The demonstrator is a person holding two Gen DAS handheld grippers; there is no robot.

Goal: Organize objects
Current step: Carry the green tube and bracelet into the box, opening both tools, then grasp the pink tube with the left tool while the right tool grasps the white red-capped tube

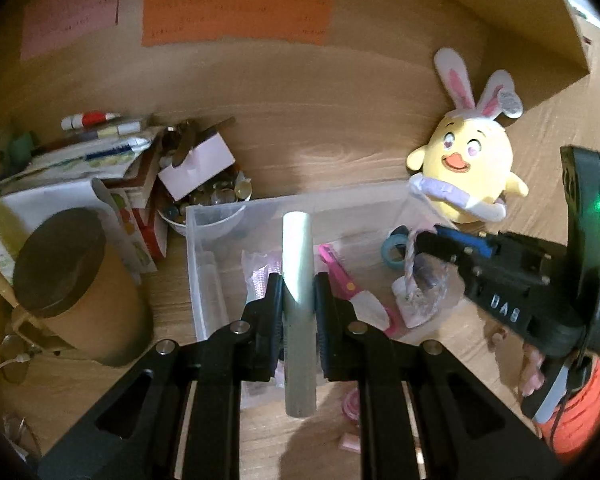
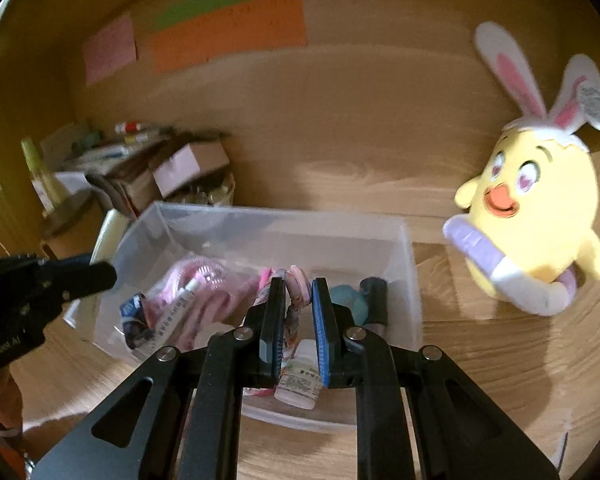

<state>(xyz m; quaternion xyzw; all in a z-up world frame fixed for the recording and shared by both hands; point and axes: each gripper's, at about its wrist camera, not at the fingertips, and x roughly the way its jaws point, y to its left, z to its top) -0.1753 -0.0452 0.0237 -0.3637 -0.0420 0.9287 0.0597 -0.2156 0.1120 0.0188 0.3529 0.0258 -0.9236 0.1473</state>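
Wood-grain bench [image 1: 340, 160] runs back to a wooden wall carrying pink, green and orange paper notes [image 1: 236, 20]. A clear plastic bin [image 2: 414, 280] sits near the middle of the bench, holding pink items, a small printed tube and a teal object. The left gripper [image 1: 298, 292] hovers over the bin's near edge, its fingers [image 1: 274, 296] pinching a pale cylindrical stick [image 1: 298, 264] that stands upright between them. The right gripper [image 2: 298, 304] reaches over the bin's near side, its fingers [image 2: 322, 312] pressed on a twisted pink-and-white cord [image 2: 294, 312], with a small white bottle [image 2: 300, 380] lying just below them inside the bin. A yellow chick plush [image 2: 536, 216] with bunny ears leans against the wall toward the right edge of the bench, just beside the bin's far right corner. At the left edge stand a brown round box [image 1: 72, 284], a bowl of small round bits [image 1: 208, 204] and a pile of packets and pens [image 1: 92, 148].
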